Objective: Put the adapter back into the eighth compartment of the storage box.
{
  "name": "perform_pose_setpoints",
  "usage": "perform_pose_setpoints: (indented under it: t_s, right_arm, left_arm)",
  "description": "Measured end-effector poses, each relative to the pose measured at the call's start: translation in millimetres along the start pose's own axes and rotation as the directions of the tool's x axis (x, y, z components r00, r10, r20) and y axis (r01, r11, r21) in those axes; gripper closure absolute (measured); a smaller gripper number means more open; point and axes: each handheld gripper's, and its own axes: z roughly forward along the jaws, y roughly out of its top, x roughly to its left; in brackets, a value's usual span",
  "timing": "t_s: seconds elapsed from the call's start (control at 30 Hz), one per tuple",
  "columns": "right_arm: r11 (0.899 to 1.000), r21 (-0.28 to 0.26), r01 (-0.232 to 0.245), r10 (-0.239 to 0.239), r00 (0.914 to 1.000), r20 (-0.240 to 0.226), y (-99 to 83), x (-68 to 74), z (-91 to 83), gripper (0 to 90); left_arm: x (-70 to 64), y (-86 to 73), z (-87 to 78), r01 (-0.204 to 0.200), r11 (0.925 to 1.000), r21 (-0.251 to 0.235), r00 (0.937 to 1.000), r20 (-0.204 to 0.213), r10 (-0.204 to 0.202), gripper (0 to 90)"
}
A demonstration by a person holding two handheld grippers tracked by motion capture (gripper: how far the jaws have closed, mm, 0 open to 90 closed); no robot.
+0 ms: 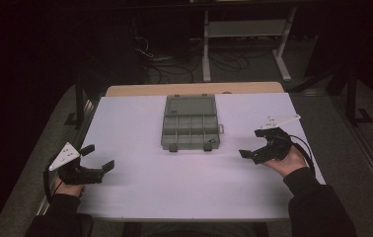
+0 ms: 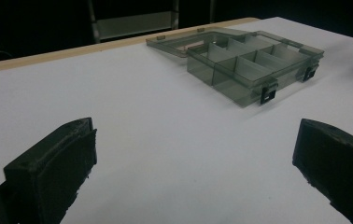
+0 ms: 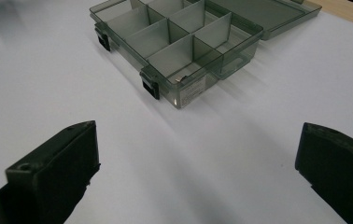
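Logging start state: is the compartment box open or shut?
Open. The compartment box has its lid laid flat behind it, and its dividers are exposed.

Overhead plus two low views, sharing organizer box (image 1: 190, 122).

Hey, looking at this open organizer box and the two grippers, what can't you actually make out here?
- Small label on the organizer box wall, right gripper view: print too small to read.
- Compartment floors, left gripper view: near walls and dividers screen them, so tiny contents can't be ruled out.
- Floor beyond the table, high view: too dark to make out.
- Left gripper and right gripper bodies, gripper views: cut off by the bottom edge.
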Motion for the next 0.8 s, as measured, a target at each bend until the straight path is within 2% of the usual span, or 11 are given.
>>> perform_pose_setpoints:
  t_s: [0.13, 0.27, 0.53, 0.57, 0.8]
  right_arm:
    - [1.000, -0.011, -0.004, 0.004, 1.0000, 0.004, -3.9, 0.6, -3.1, 0.0]
    - [0.999, -0.038, -0.027, 0.027, 0.9996, 0.006, -16.1, -0.6, -11.8, 0.0]
    - [0.997, -0.052, -0.053, 0.054, 0.9984, 0.016, -31.1, -3.3, -19.7, 0.0]
    - [0.996, -0.063, -0.061, 0.063, 0.9977, 0.025, -38.6, -4.8, -24.0, 0.0]
    - [0.995, -0.072, -0.071, 0.074, 0.9963, 0.043, -46.4, -5.9, -26.9, 0.0]
  left_arm:
    - [0.1, 0.0, -0.1, 0.000, 1.0000, 0.000, 1.0000, 0.000, 0.000, 0.0]
    - [-0.1, 0.0, -0.1, -0.001, 1.0000, 0.000, 1.0000, 0.000, 0.001, 0.0]
    - [-0.4, 0.0, -0.1, 0.002, 1.0000, -0.002, 1.0000, -0.001, -0.002, 0.0]
    - [-0.6, 0.1, -0.3, 0.001, 1.0000, -0.001, 1.0000, -0.001, -0.001, 0.0]
    - [-0.8, 0.0, -0.3, 0.000, 1.0000, 0.001, 1.0000, 0.000, 0.000, 0.0]
